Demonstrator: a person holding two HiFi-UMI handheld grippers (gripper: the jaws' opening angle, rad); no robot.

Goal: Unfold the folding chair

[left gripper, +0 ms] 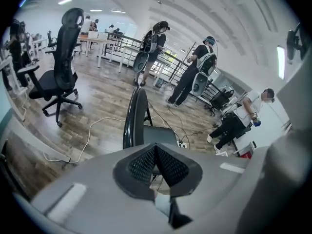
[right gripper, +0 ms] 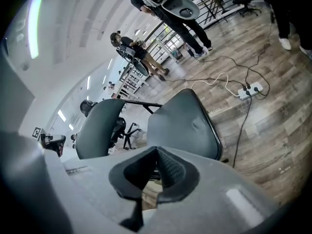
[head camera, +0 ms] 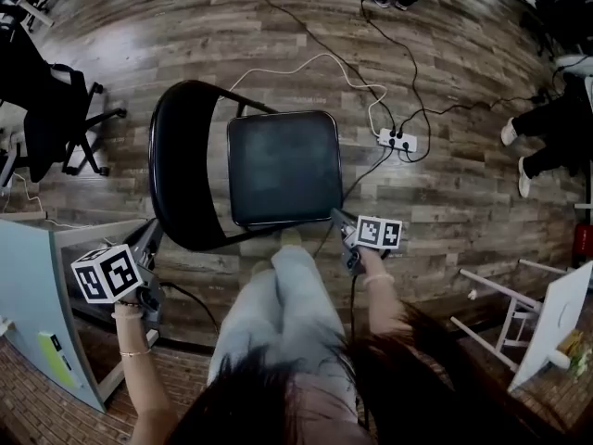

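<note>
The black folding chair stands opened out on the wood floor, its square seat (head camera: 283,167) level and its rounded backrest (head camera: 176,165) to the left. My left gripper (head camera: 151,233) hangs off the backrest's near edge, apart from it. Its jaws are shut with nothing between the pads (left gripper: 156,149); beyond them the backrest (left gripper: 134,118) shows edge-on. My right gripper (head camera: 339,219) hovers close to the seat's near right corner. It is also shut and empty (right gripper: 157,151), with the seat (right gripper: 183,123) and backrest (right gripper: 97,128) just past its tips.
A power strip (head camera: 397,140) with trailing cables lies on the floor right of the chair. A black office chair (head camera: 56,109) stands at far left, a grey desk (head camera: 46,295) at near left, a white table (head camera: 547,313) at right. People stand farther off (left gripper: 200,74).
</note>
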